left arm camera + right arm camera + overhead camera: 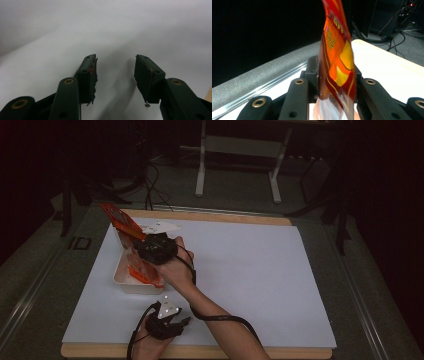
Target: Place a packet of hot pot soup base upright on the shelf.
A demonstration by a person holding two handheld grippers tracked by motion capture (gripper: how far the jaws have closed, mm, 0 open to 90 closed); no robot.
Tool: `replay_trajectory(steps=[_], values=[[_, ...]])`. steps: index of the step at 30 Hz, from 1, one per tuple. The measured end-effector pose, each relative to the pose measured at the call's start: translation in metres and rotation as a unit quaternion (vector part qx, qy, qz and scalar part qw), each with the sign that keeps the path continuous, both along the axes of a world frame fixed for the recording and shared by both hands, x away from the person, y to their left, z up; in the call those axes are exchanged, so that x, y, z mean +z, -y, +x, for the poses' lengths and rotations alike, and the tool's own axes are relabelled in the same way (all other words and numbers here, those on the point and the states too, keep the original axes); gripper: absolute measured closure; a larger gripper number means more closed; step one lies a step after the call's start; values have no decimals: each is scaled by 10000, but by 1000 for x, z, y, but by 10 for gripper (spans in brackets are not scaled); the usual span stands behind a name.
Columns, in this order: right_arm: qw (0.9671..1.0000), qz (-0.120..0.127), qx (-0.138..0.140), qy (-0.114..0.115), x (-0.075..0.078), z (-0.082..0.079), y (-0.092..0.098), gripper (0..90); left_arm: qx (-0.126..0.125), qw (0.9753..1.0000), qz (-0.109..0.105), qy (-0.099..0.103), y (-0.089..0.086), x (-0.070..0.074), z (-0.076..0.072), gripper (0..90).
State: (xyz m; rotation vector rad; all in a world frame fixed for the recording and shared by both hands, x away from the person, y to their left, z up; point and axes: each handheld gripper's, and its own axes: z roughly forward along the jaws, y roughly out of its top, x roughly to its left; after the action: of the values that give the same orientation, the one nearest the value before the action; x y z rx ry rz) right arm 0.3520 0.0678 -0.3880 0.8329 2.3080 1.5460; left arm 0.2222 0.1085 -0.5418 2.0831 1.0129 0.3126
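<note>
Left claw (167,319), near edge of white surface (250,270): jaws spread, empty. Right claw (145,242): pinching orange packet (120,220) above white tray (122,280), left edge.

Black grippers (156,248), brass-ringed screws (black cables trailing).

The orange packet (337,55) top is cut off; its print is blurred

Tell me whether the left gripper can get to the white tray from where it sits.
Probably yes: the left gripper, jaws open and holding nothing, sits just below the white tray, with bare table between them.
</note>
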Motion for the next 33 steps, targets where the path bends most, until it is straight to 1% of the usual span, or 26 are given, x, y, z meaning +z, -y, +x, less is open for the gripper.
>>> replay_trajectory(steps=[4, 10, 12, 15, 16, 20, 23, 24, 25, 28, 29, 30, 31, 32, 33], values=[[10000, 25, -46, -23, -8, 0, -3, 711, 5, 10000, -22, -25, -2, 1, -4, 525], [9994, 269, -185, -110, -19, 2, -2, 711, -8, 10000, 45, -37, -4, 1, -3, 526], [9992, 299, -216, -146, -22, 3, -1, 712, 13, 10000, 31, -43, -4, 1, -3, 526], [9989, 310, -291, -200, -28, 3, -1, 711, 20, 10000, 30, -48, -3, 1, -3, 526], [9988, 338, -302, -197, -31, 4, -1, 711, 22, 10000, 23, -54, -4, 1, -3, 526], [9991, 274, -291, -148, -38, 1, -2, 711, 25, 10000, 8, -60, -4, 1, -3, 527], [9995, 226, -220, -30, -42, -3, -2, 710, 3, 10000, 15, -50, -5, 0, -3, 528], [9996, 205, -197, 4, -43, -5, -2, 710, 24, 10000, -12, -51, -5, 0, -3, 528], [9998, 170, -123, 41, -43, -7, -3, 709, 26, 10000, -11, -50, -5, 0, -3, 528], [9999, 126, 8, 62, -45, -11, -3, 706, 28, 10000, -15, -51, -5, 0, -3, 528], [9999, 130, 55, 58, -46, -11, -4, 703, 31, 10000, -34, -57, -5, 0, -3, 528], [9999, 129, 113, 4, -47, -13, -5, 701, 41, 10000, -56, -64, -5, 0, -3, 528], [9996, 156, 217, -114, -48, -13, -6, 695, 42, 9999, -61, -73, -6, 0, -3, 528], [9993, 178, 279, -177, -49, -14, -6, 693, 55, 9999, -77, -70, -6, 0, -4, 527], [9992, 164, 317, -192, -51, -15, -8, 693, 49, 9999, -82, -76, -7, 0, -4, 527]])
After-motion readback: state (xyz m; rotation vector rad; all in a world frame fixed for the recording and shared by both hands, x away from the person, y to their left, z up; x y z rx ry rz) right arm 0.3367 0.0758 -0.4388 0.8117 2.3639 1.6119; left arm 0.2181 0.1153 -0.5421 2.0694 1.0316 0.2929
